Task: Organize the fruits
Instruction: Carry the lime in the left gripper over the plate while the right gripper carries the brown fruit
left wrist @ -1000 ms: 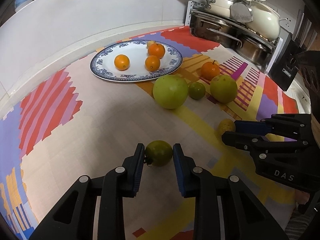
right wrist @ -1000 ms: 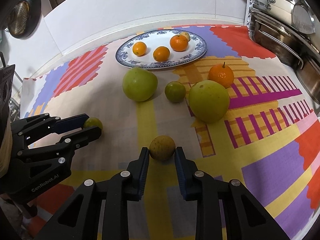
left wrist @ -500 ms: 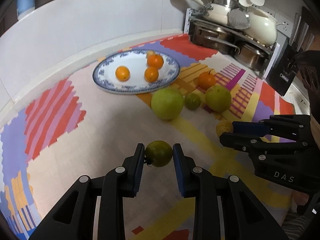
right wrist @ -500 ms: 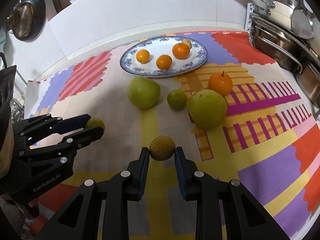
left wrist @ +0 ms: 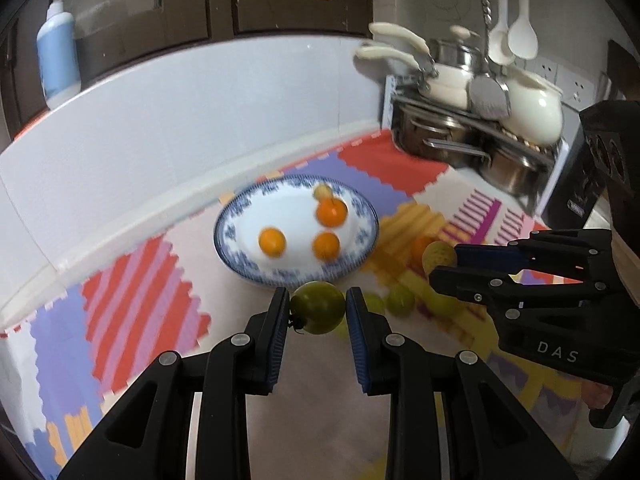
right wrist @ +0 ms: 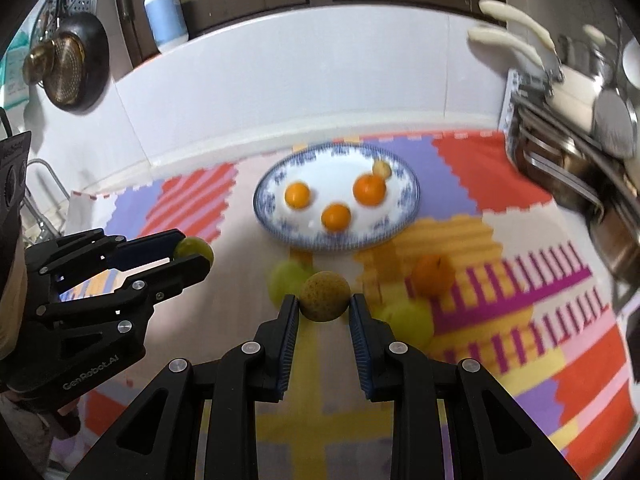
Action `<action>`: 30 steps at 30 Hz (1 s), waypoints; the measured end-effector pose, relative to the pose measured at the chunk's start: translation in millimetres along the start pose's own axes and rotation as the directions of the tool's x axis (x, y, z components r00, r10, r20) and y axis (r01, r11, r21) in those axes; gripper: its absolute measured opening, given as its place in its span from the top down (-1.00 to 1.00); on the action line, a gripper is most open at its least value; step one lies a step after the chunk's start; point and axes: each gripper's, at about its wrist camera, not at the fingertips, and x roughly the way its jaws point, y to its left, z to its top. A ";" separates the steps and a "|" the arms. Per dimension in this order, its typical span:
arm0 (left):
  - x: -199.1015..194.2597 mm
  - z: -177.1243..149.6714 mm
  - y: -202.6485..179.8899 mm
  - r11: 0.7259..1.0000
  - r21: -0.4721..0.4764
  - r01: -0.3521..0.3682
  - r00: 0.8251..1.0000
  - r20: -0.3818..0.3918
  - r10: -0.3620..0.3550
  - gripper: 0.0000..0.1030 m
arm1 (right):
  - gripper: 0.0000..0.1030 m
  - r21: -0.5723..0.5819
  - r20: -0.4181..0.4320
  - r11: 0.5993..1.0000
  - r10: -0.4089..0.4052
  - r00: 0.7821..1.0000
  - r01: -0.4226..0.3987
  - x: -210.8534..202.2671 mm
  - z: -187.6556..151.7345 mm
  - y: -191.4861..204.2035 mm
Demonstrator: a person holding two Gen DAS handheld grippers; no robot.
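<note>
We had two fruits in the air at once. The green fruit (left wrist: 318,307) sat pinched between the blue pads of the left gripper (left wrist: 318,312), held near the tips, w/ its stem end poking out by the left pad. The brownish speckled fruit (right wrist: 325,297) was clamped the same way in the right gripper (right wrist: 324,308), also right at the fingertips. Both were up off the mat, in front of the blue-rimmed plate (right wrist: 410,204), which already carried three oranges (right wrist: 297,195) and a small yellowish fruit (right wrist: 382,168) at its far rim. Left on the mat (right wrist: 520,364) below were another orange (right wrist: 432,274) and a few green fruits (right wrist: 408,320), approx. btwn us and the plate.

Risks, as we judged them:
- Round, smooth skins held only at the tips: either fruit could squirt out fwd if the squeeze shifted, and then roll across the mat or into the loose fruit.
- The two grippers were close together side by side; both heading for one plate could knock fingers and jar a fruit free.
- The plate looked shallow. A fruit let go from any height could roll off, or bump the oranges and send one over the rim.
- The views were blurred, so exact clearance over the rim couldn't be told.
</note>
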 end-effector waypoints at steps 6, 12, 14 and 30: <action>9.8 32.9 16.0 0.999 -0.039 -0.006 1.000 0.017 0.007 0.43 | 0.47 -0.019 0.035 1.000 0.025 0.999 -0.024 6.6 42.7 -4.4; 27.7 58.6 29.0 0.998 -0.055 -0.016 1.000 0.014 0.017 0.43 | 0.47 -0.039 0.040 0.998 0.056 0.998 -0.055 21.4 80.0 -5.9; 36.1 65.3 33.1 0.998 -0.055 -0.027 1.000 0.006 0.027 0.43 | 0.47 -0.047 0.033 0.997 0.067 0.997 -0.065 29.1 88.8 -6.6; 134.6 87.3 74.8 0.994 -0.096 -0.049 0.993 -0.115 0.038 0.43 | 0.47 -0.051 -0.093 0.993 0.099 0.991 -0.104 133.1 135.5 -28.6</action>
